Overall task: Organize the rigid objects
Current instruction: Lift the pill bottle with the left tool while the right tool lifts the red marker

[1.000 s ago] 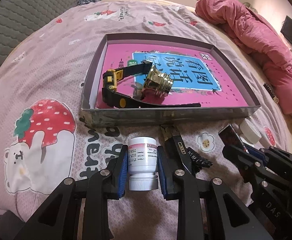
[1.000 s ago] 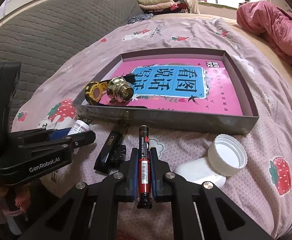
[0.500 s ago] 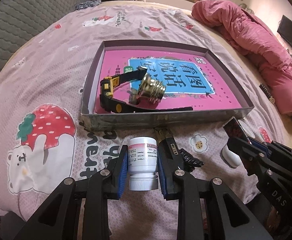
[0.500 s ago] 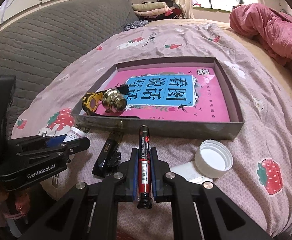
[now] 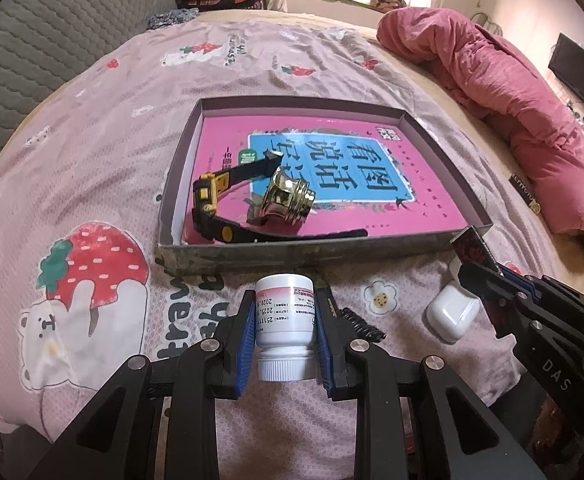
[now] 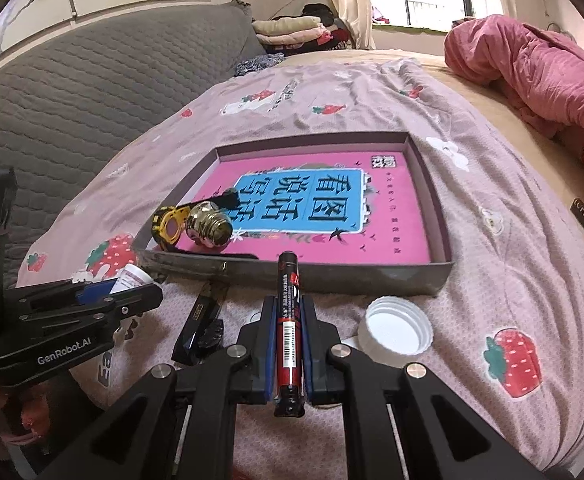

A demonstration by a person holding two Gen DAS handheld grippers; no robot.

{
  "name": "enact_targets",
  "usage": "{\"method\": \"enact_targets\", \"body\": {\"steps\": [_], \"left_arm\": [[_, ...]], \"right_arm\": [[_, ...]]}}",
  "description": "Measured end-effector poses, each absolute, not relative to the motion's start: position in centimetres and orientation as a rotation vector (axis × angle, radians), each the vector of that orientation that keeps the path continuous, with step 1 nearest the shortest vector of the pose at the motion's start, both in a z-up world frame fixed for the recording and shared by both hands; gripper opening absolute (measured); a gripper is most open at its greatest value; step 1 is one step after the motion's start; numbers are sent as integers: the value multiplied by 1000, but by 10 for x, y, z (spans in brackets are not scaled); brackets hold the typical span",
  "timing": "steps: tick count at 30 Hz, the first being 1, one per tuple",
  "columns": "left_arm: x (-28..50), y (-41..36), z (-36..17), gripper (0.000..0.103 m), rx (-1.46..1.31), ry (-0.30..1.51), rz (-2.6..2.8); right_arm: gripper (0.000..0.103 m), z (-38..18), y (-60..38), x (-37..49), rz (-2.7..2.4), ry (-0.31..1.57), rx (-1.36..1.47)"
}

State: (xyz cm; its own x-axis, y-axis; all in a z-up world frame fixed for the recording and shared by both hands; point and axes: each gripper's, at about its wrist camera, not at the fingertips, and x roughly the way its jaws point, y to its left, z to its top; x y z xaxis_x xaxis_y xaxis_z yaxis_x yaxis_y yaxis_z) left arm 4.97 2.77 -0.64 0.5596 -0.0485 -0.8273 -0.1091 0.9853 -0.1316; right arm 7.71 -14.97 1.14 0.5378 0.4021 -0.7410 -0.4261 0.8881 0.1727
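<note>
Gripping white bottle (image 5: 284, 320), left tongs (image 5: 284, 334); right tongs (image 6: 288, 346) clamp red marker (image 6: 289, 332), both before tray (image 5: 372, 254)

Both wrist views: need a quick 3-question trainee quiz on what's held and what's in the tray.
1. True or false: the left gripper is shut on a white pill bottle.
2. What does the right gripper hold? A) marker B) bottle cap C) earbud case
3. Fill in: the gold knob lies inside the ____.

Key: 1 true. 2 A, the red and black marker. 3 tray.
</note>
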Motion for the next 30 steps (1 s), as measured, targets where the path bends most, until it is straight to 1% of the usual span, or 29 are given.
{"method": "enact_targets", "body": {"steps": [8, 30], "left_arm": [[55, 21, 10, 27, -166, 947, 19], [78, 10, 22, 27, -204, 918, -18]], "right_arm": [[11, 22, -157, 81, 463, 845, -25], [11, 37, -168, 92, 440, 790, -17]]}}
